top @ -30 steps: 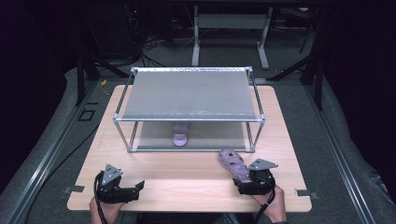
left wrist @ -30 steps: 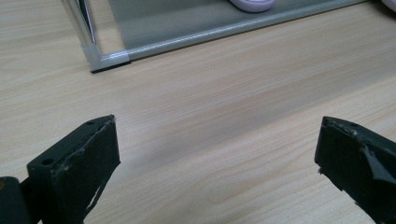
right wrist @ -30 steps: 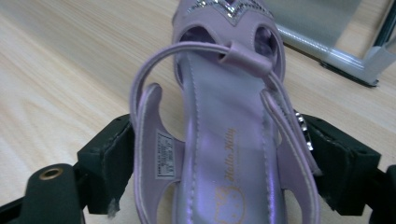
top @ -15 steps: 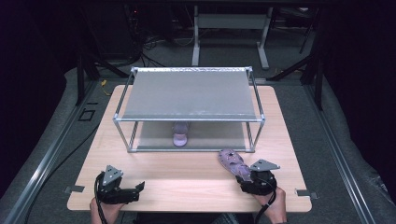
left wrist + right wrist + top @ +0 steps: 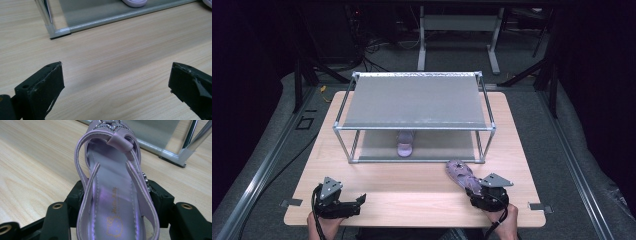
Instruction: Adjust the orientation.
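A purple strappy sandal (image 5: 459, 172) lies on the wooden table (image 5: 412, 192) at the front right, toe toward the rack. My right gripper (image 5: 472, 189) is shut on its heel. In the right gripper view the sandal (image 5: 112, 195) runs away from the camera, and the right gripper (image 5: 116, 192) presses on both sides of it; its jaws have just been closing on it. A second purple sandal (image 5: 405, 142) stands on the rack's lower shelf. My left gripper (image 5: 358, 205) rests at the front left, open. In the left gripper view the left gripper (image 5: 116, 82) has nothing but bare wood between its jaws.
A metal-framed rack (image 5: 412, 128) with two grey shelves stands mid-table; its front left foot (image 5: 58, 31) and front right foot (image 5: 172, 152) are close ahead of the grippers. Dark floor and metal stands surround the table.
The right gripper's jaws have narrowed onto the sandal's heel. Both hands have stayed where they were, and the sandal has not moved.
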The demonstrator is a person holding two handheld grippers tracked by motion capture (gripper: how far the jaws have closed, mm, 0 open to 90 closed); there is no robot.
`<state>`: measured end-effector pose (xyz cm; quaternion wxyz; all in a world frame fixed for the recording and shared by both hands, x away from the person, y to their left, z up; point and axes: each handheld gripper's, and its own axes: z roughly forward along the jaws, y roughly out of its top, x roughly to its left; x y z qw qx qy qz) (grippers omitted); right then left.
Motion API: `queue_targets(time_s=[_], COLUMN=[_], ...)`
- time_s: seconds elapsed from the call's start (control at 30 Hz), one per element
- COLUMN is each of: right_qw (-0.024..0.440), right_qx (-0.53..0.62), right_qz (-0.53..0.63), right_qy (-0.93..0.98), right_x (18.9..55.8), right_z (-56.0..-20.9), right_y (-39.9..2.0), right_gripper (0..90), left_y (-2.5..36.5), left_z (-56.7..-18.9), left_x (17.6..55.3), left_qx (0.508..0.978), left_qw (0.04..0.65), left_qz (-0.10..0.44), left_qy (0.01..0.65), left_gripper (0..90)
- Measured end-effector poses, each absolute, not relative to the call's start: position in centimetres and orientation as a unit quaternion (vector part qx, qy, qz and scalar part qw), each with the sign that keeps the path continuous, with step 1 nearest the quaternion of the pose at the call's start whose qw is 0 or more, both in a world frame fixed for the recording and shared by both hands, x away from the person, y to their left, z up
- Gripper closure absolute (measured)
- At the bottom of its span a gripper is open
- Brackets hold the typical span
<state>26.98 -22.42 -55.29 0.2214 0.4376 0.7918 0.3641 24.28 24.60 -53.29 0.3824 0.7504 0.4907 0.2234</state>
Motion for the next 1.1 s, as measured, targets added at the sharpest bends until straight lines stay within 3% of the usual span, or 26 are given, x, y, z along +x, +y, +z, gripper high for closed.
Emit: queue_targets(time_s=[1.1], right_qw=[0.254], right_qx=[0.433], right_qz=[0.389], right_qy=[0.772], right_x=[26.0], right_z=[-51.6], right_y=[-20.9], right_gripper=[41.3], left_y=[24.7], left_z=[-53.7], left_x=[23.9], left_qx=[0.744], left_qw=[0.389], left_qz=[0.235], left_qy=[0.490], left_gripper=[0.0])
